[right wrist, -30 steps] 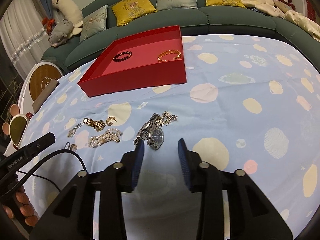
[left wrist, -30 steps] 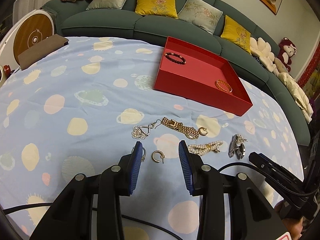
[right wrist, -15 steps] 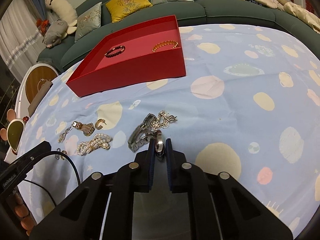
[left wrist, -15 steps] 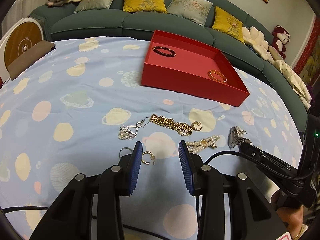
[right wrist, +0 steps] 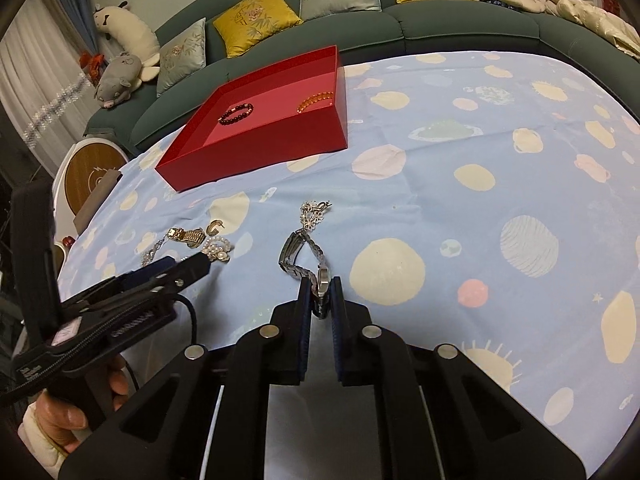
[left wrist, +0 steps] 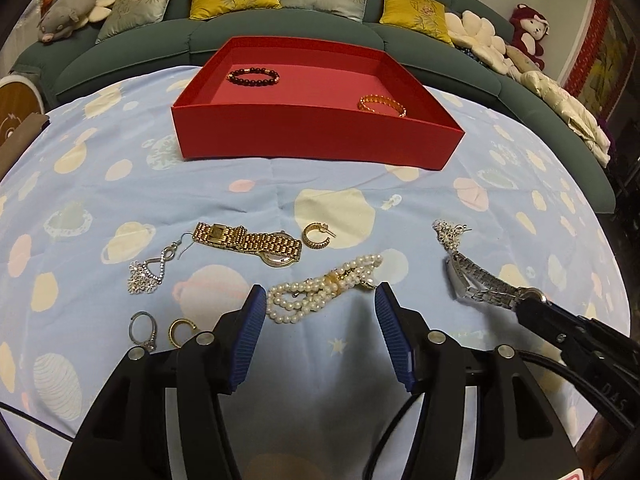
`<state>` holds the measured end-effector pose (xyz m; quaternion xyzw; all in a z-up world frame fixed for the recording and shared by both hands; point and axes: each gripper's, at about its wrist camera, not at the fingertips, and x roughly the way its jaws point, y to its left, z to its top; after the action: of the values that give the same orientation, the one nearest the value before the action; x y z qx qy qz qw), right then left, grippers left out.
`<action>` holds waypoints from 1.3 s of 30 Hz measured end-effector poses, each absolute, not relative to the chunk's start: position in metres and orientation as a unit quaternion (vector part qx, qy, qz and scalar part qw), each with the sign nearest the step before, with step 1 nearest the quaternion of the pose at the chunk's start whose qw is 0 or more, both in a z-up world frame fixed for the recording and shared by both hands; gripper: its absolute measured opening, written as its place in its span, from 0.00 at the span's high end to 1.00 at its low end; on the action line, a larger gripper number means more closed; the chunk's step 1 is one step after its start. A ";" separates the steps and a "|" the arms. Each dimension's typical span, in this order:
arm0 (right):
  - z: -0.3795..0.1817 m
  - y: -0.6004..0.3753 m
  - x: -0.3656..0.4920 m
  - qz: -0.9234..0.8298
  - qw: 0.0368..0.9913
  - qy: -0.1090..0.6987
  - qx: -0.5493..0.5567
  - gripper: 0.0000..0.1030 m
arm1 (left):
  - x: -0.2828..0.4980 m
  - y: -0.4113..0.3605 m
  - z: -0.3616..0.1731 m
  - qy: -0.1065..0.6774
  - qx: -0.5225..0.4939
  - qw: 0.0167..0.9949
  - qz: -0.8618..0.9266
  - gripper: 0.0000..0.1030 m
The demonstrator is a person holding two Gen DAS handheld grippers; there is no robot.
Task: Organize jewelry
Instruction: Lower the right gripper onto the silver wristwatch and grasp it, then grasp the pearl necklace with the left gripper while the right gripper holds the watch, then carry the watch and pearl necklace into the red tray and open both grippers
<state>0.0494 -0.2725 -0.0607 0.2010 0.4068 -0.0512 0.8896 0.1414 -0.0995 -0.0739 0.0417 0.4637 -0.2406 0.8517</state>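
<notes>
My right gripper [right wrist: 321,294] is shut on the silver watch [right wrist: 302,256], whose band trails on the cloth; it also shows in the left wrist view [left wrist: 480,284]. My left gripper [left wrist: 318,312] is open, its fingers on either side of the pearl bracelet [left wrist: 324,286] just ahead. A gold watch [left wrist: 250,242], a gold hoop earring [left wrist: 316,236], a silver drop earring [left wrist: 154,266], a silver ring [left wrist: 142,328] and another gold hoop [left wrist: 180,330] lie on the cloth. The red tray [left wrist: 312,136] holds a dark bead bracelet [left wrist: 253,77] and a gold bracelet [left wrist: 382,105].
A silver flower earring [right wrist: 314,212] lies by the watch band. The table has a blue spotted cloth [right wrist: 480,200]. A green sofa [left wrist: 280,32] with cushions curves behind the table. A round wooden-faced object [right wrist: 94,172] stands at the left.
My right gripper has stayed shut on the silver watch and has lifted its face off the cloth. My left gripper has moved right, from the small hoop earring to the pearl bracelet, and opened wider.
</notes>
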 end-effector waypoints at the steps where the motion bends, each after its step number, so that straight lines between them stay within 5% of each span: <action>1: -0.058 -0.272 0.049 -0.048 0.891 0.404 0.202 0.92 | 0.141 -0.100 -0.075 0.463 0.044 0.852 -0.241 0.47; 3: -0.054 -0.271 0.049 -0.045 0.893 0.401 0.199 0.92 | 0.140 -0.101 -0.077 0.460 0.047 0.853 -0.242 0.49; 8: -0.053 -0.268 0.049 -0.040 0.894 0.400 0.199 0.92 | 0.137 -0.100 -0.077 0.460 0.047 0.848 -0.259 0.77; 15: -0.053 -0.262 0.045 -0.036 0.894 0.403 0.195 0.92 | 0.127 -0.096 -0.071 0.462 0.028 0.840 -0.283 0.80; 17: -0.049 -0.262 0.044 -0.035 0.895 0.400 0.195 0.92 | 0.124 -0.093 -0.065 0.460 0.020 0.839 -0.291 0.98; 39: 0.010 -0.259 0.017 -0.032 0.919 0.354 0.170 0.92 | 0.102 -0.062 0.012 0.419 -0.021 0.859 -0.293 0.98</action>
<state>0.0173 -0.2586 0.0096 0.1695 0.3542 -0.0319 0.9191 0.1021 -0.0617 0.0116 -0.0208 0.4190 -0.2931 0.8591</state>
